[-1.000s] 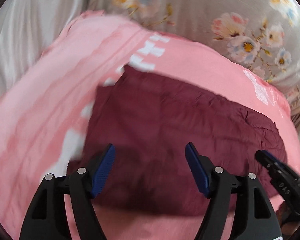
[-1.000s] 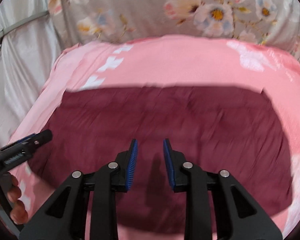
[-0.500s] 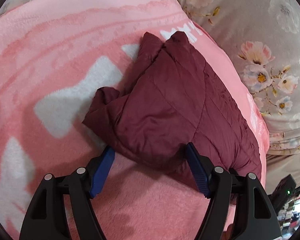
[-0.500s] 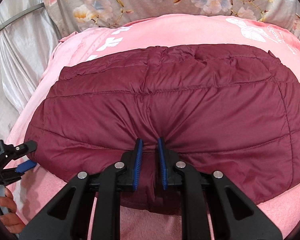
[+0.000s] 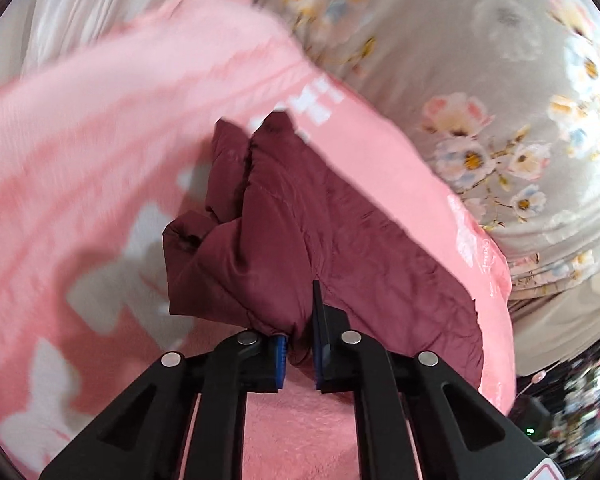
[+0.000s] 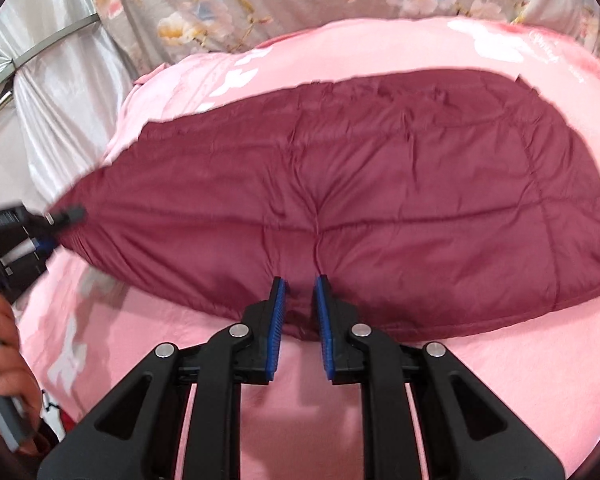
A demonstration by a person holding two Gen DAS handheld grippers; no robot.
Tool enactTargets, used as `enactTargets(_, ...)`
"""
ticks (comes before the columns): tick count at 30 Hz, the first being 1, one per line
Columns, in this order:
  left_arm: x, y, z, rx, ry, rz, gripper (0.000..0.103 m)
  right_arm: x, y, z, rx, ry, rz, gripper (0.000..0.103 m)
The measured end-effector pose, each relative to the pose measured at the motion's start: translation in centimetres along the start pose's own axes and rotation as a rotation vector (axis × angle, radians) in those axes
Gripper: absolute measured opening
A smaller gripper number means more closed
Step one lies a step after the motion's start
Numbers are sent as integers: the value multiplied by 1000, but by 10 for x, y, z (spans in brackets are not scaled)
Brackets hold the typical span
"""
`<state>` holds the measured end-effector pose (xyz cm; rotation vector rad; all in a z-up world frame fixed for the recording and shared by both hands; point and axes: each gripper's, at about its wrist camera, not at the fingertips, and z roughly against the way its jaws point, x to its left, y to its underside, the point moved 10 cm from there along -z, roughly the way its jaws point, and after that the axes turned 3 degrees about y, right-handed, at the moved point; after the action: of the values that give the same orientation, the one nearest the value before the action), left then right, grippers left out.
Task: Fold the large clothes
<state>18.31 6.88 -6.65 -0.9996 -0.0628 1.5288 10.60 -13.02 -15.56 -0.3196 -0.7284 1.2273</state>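
Maroon quilted puffer jacket (image 6: 360, 208) is spread mid-frame on a pink fleece blanket (image 6: 480, 392); its near hem is pinched by the right gripper (image 6: 300, 316), while its corner has just been closed upon by the left gripper (image 5: 300, 344); slippery fabric could be lost if lifted unevenly; pale script is printed on the blanket at upper right, unreadable.

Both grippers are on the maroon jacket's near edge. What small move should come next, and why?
Probably lift both together and carry the near edge toward the far one. The left gripper, jaws just closed, and right gripper both pinch the jacket, which lies spread on the pink blanket.
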Motion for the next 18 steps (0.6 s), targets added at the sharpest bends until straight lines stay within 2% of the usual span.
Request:
enactTargets(3,-34,-14,23,-66,-14,-114,6,16,2,-13,16,-44,4,15)
enactTargets(6,-76,-19,32,-96,24,-194,6,29,1,-16,27,-77,10,13)
enactTargets(10,-140,-9,26,-67,95,-333,6,15,-6,18,11,-94,-35,13)
enactTargets(11,-154,-3,23,-53,106,-366,6,7,-8,28,-1,-80,-41,13)
enactTargets(14,-197,23,1,-3,128,-462,6,-36,-14,68,-56,36,-69,14)
enactTargets(18,-236,71,-46,123,161,-514,6,-83,-10,103,-107,188,-88,14)
